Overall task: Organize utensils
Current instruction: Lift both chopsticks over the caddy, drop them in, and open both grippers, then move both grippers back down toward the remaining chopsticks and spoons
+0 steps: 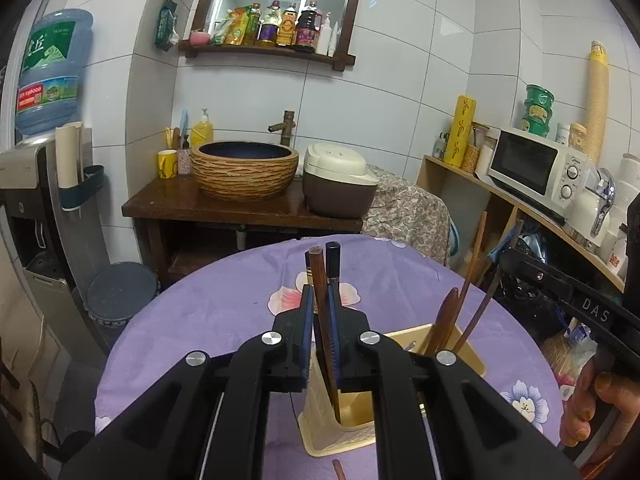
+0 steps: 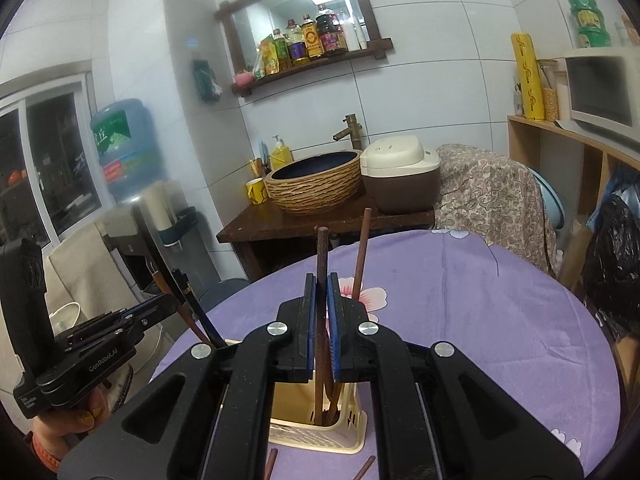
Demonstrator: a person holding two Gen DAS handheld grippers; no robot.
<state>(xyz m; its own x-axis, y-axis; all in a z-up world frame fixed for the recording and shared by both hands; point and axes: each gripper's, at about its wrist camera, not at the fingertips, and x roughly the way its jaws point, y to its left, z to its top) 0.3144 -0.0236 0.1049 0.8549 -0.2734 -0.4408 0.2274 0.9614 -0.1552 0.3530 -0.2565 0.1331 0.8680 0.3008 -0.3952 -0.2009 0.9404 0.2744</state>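
Both grippers are in the middle of dropping chopsticks into the cream holder [image 1: 344,428] that stands on the near part of the purple flowered tablecloth [image 1: 208,312]. The left gripper [image 1: 319,300] is clenched on a small bundle of chopsticks [image 1: 320,280], one brown and at least one black, whose lower ends already reach down into the left compartment of the holder. The right gripper [image 2: 321,292] is clamped on a single dark brown chopstick [image 2: 322,252], held close to upright, with its lower end inside the right compartment, where another brown chopstick [image 2: 361,248] leans to the far right and what looks like a wooden spoon [image 1: 446,316] stands beside it. So the step in hand looks like the release: the sticks are in the right place but still pinched. The next move calls for opening each pair of fingers gently, so the sticks slide down and lean on the holder's wall rather than tipping out, then lifting each gripper straight up clear of the tops. Two more brown sticks [image 2: 271,462] lie on the cloth just in front of the holder, so the task seems partly done; these would be picked up next.
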